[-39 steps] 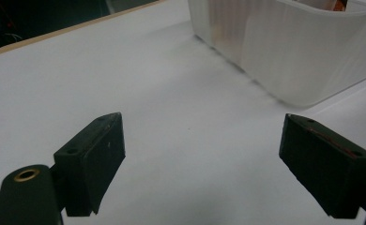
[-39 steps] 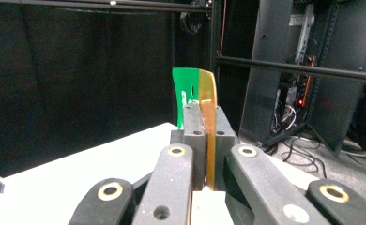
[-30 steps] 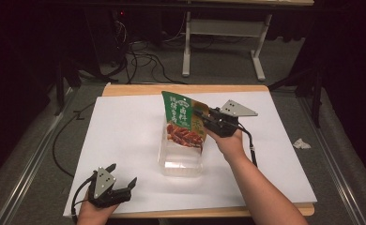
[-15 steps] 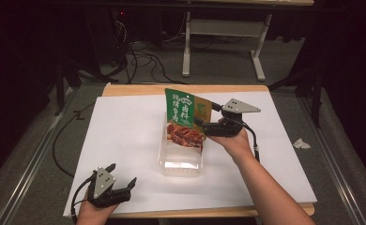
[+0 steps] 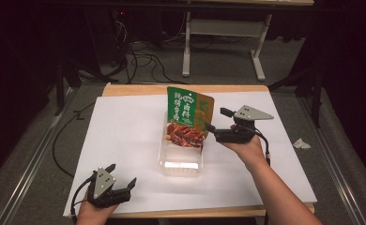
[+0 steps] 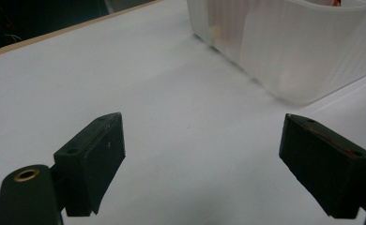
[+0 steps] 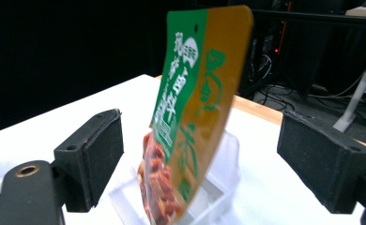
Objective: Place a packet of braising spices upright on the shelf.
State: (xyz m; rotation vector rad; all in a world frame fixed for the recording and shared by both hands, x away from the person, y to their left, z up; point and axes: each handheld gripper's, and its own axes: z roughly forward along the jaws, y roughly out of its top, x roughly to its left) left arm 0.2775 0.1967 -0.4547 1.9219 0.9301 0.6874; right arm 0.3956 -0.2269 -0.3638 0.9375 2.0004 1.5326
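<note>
**Snack pouch standing in the tub, right jaws spread around it**

Here's the glossy snack pouch, green on one half, mustard-orange on the other, white lettering up the green side and a picture of reddish-brown meat low down. It stands nearly upright, its lower end inside a translucent, ribbed plastic tub with rounded corners. The tub sits around the middle of a matte white sheet that covers a pale wooden table.

From the right gripper view the pouch curves slightly and fills the gap between the two blocky black jaws. The right gripper is just beside the pouch's orange edge, jaws wide apart, neither pad pressing on the film. Whether one jaw tip brushes the pouch I cannot tell.

Down at the near left corner of the sheet, the left gripper rests low in the hand, jaws spread wide and holding nothing, well apart from the tub. In its own view the tub's frosted wall rises ahead.
</note>
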